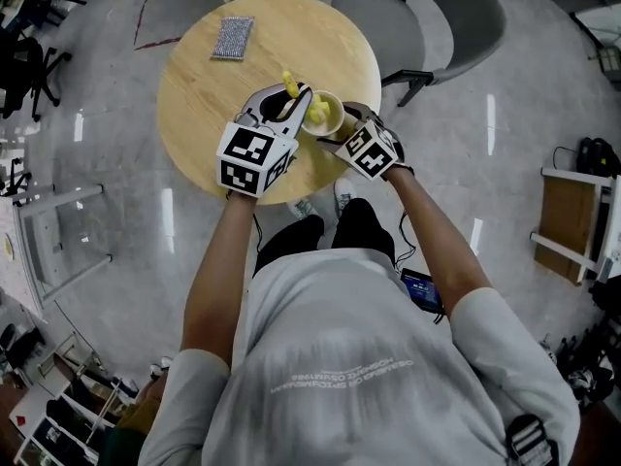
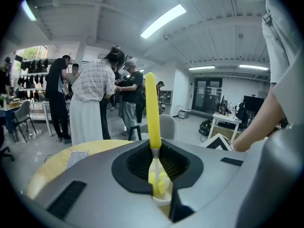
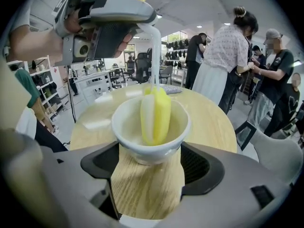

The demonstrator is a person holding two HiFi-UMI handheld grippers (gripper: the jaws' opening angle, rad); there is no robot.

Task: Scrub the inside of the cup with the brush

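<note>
Left claw (image 2: 154, 163): jaws closed tight on the thin neck of the brush (image 3: 156, 114), just below its yellow handle. The handle stands nearly upright, so the yellow-and-white head hangs straight down into the cup (image 3: 130, 141). Likely reason: a high grip on the neck keeps the claw clear of the rim and leaves the head free to turn.

Right claw (image 3: 149, 148): jaws part open, one on each side of the cup, both pressed to its lower wall. Judged purpose: brace the cup so that scrubbing does not push or tip it.

The cup stands on the table (image 1: 194, 85), near the edge on the person's side. The brush head is down inside the bowl, against the inner wall. Scrubbing judged under way.

Count:
- cups, 1
- brushes, 1
- claws, 2
- round tables, 1
- glittery pad (image 1: 233, 37) at the far side of the table, 1, well apart from the cup
- grey chair (image 1: 388, 22) beyond the table, 1
</note>
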